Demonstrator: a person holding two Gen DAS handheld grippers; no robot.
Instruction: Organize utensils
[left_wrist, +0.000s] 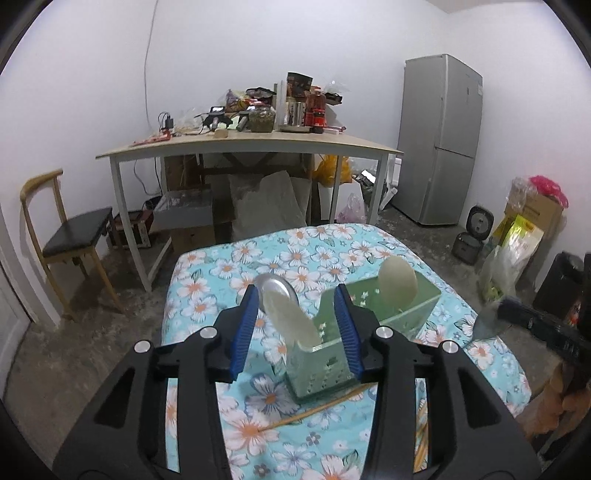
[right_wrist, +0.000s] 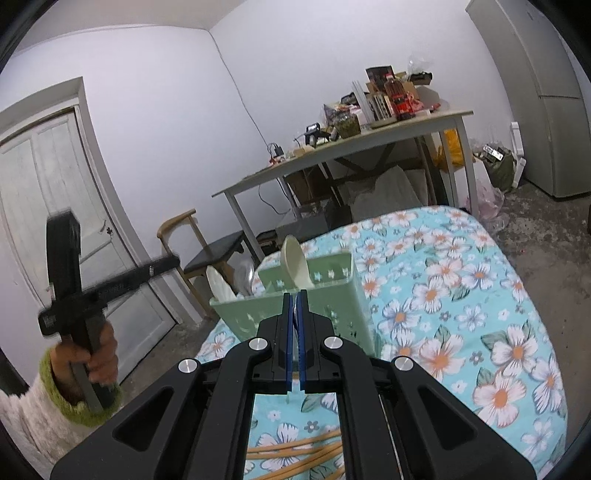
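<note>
A pale green perforated utensil caddy (left_wrist: 369, 325) (right_wrist: 325, 291) stands on the floral-cloth table (left_wrist: 229, 273). It holds a cream spoon (left_wrist: 398, 282) (right_wrist: 295, 264), a cream ladle (left_wrist: 291, 317) and a metal spoon (left_wrist: 275, 288). My left gripper (left_wrist: 295, 328) is open and empty, its fingers on either side of the caddy's near end. My right gripper (right_wrist: 296, 317) is above the caddy's near rim with its fingers pressed together; something thin and metallic seems pinched between the pads. Wooden chopsticks (right_wrist: 295, 458) (left_wrist: 317, 410) lie on the cloth in front of the caddy.
A cluttered wooden desk (left_wrist: 251, 144) stands beyond the table, a chair (left_wrist: 70, 236) to its left, a fridge (left_wrist: 439, 140) at right. Bags and boxes (left_wrist: 524, 229) sit by the right wall. A white door (right_wrist: 48, 206) is at left.
</note>
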